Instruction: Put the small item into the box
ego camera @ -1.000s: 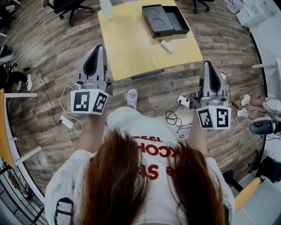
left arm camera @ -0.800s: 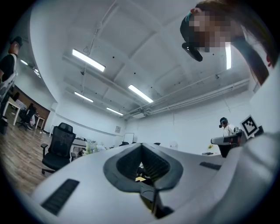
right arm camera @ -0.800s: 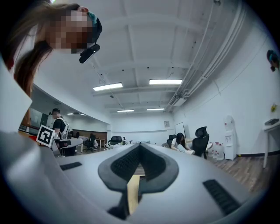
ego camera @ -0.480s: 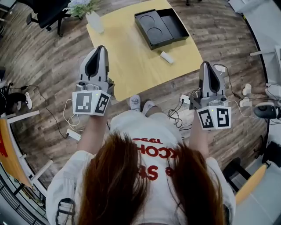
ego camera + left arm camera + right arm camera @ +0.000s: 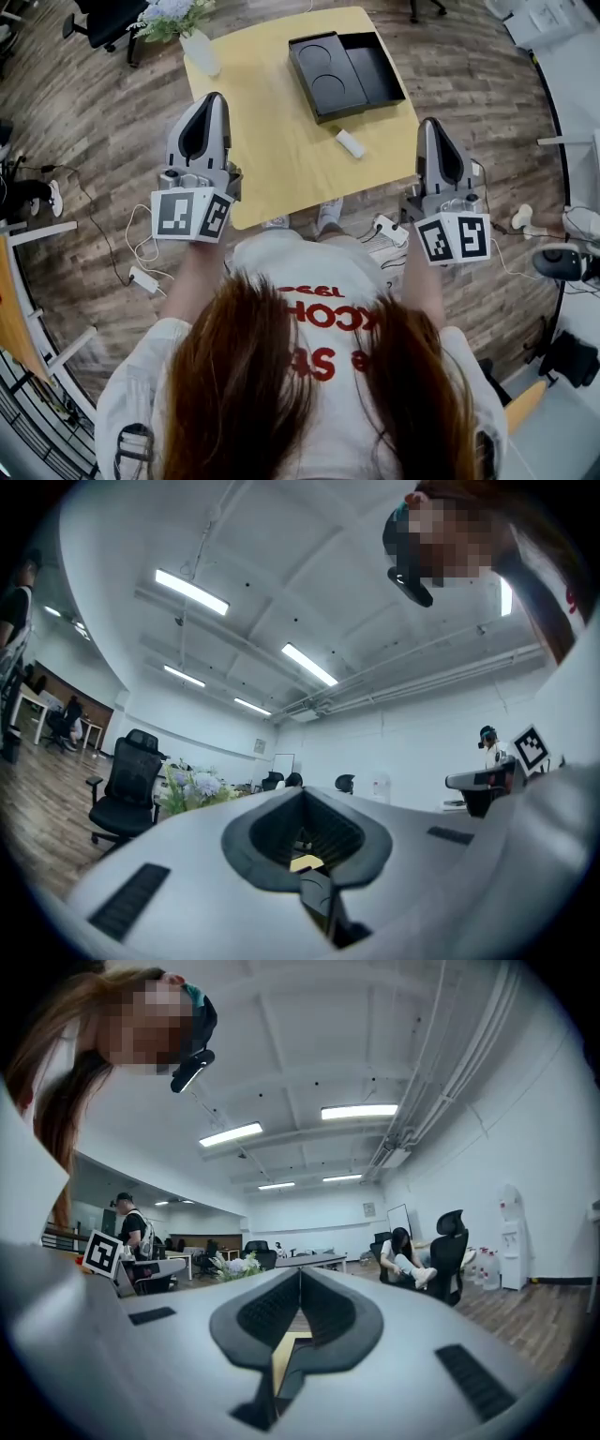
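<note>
Overhead, we hold the left gripper (image 5: 212,101) and right gripper (image 5: 427,125) at the table's (image 5: 272,159) near edge, where the small item (image 5: 350,143) lies near the box (image 5: 345,58). Along the left jaws, we see them closed and empty. The right jaws likewise meet on nothing.

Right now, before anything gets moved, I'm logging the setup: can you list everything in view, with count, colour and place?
floor: one, brown wood, all around
table: one, yellow, ahead of the person
box: one, black, open, far right part of the table
small item: one, white, on the table beside the box, nearer the person
vase of flowers: one, white vase, table's far left corner
office chair: one, black, far left
power strip: one, white, by the table's near right corner
left gripper: grey, shut, empty, over the table's left edge
right gripper: grey, shut, empty, just off the table's right corner
</note>
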`<state>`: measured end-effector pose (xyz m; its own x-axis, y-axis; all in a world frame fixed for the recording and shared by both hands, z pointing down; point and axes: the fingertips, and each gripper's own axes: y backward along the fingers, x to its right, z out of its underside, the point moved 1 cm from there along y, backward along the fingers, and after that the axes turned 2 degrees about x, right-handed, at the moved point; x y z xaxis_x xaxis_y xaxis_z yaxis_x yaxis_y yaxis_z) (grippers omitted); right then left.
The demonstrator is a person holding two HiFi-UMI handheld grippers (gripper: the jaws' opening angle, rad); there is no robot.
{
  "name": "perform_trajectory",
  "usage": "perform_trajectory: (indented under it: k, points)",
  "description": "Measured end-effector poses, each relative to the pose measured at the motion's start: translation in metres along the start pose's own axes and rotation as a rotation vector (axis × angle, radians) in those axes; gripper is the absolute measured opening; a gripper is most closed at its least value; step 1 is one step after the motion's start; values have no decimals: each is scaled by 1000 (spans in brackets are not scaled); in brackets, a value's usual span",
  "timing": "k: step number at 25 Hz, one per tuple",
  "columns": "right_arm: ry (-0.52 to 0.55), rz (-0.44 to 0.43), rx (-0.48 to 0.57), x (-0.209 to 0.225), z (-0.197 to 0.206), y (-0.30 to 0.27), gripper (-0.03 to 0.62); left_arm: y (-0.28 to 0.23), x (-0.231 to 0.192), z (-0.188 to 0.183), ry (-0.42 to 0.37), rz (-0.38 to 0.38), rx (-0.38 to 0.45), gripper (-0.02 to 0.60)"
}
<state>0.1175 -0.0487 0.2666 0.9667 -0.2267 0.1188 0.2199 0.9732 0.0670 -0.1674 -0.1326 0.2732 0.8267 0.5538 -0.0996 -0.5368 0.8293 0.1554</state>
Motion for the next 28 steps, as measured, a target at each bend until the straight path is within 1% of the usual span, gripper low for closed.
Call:
perform_trajectory:
  k: [8, 12, 14, 18, 20, 24, 26, 28]
  points:
    - [10, -195, -20, 60, -5, -60, 6, -44, 16, 2, -48, -167, 46, 6]
    - [6, -286, -45, 72, 1, -79, 6, -55, 24, 4, -76, -232, 59, 6]
    - [-3, -329, -78, 72, 12, -87, 6, -59, 27, 9, -82, -255, 54, 6]
    - [-46, -380, -187, 60, 54, -97, 8, -68, 27, 29, -69, -263, 14, 6]
    - [-41, -401, -254, 47, 81, -95, 9, -69, 26, 41, -54, -256, -10, 6]
    - [47, -456, -420, 13, 147, -86, 9, -68, 24, 57, 18, -206, -4, 6]
    - [87, -482, -509, -1, 182, -78, 41, -66, 26, 65, 34, -189, -19, 6]
    - [121, -502, -601, -11, 218, -68, 75, -65, 28, 74, 33, -175, -45, 6]
